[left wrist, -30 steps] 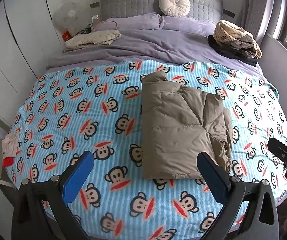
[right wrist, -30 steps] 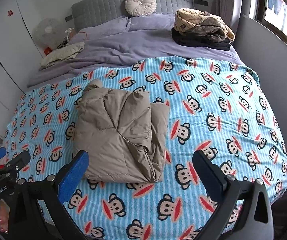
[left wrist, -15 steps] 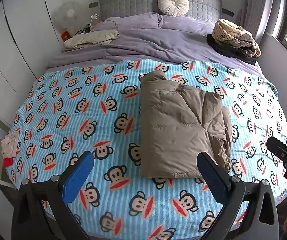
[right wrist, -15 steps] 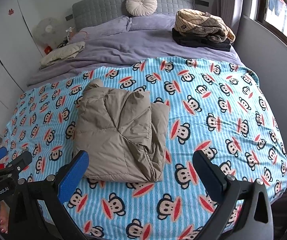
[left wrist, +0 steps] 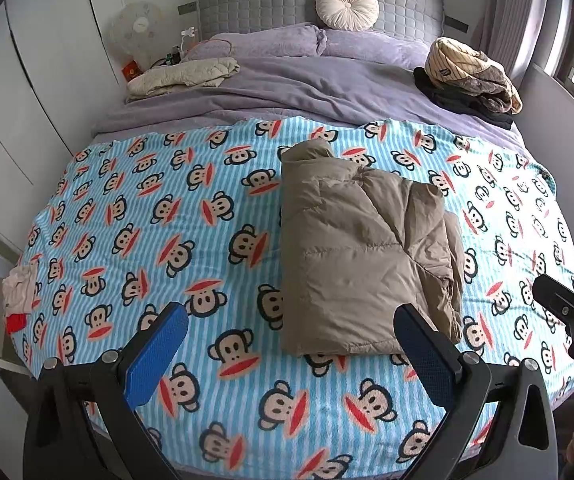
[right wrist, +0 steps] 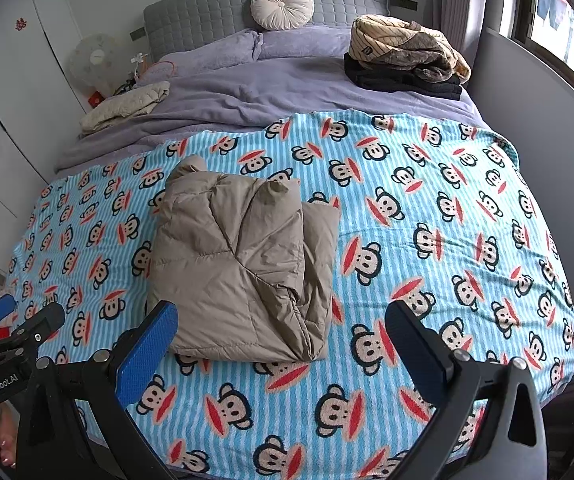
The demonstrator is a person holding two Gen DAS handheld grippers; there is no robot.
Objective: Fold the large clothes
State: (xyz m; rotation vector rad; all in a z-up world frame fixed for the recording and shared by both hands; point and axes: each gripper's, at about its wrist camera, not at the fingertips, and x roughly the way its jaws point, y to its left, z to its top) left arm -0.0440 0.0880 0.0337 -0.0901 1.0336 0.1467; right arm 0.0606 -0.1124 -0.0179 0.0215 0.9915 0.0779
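Note:
A tan puffer jacket (left wrist: 363,248) (right wrist: 243,268) lies folded into a thick rectangle on the blue monkey-print blanket (left wrist: 167,240) (right wrist: 447,240). My left gripper (left wrist: 291,354) hovers open above the bed's near edge, its right finger just in front of the jacket's near right corner. Open too, my right gripper (right wrist: 281,348) hangs over the near edge with its left finger by the jacket's near left corner. Neither holds anything. Each gripper shows at the edge of the other's view: the right gripper (left wrist: 567,312) and the left gripper (right wrist: 15,328).
Behind the blanket lie a purple duvet (left wrist: 287,92), a cream folded garment (left wrist: 183,76) at the left and a pile of folded clothes (left wrist: 471,76) at the right. A round cushion (left wrist: 347,6) leans on the grey headboard. White wardrobes stand left, a wall right.
Both views have drifted very slightly; the jacket sits a touch lower and nearer in the left wrist view. Both grippers stay open and the jacket has not moved.

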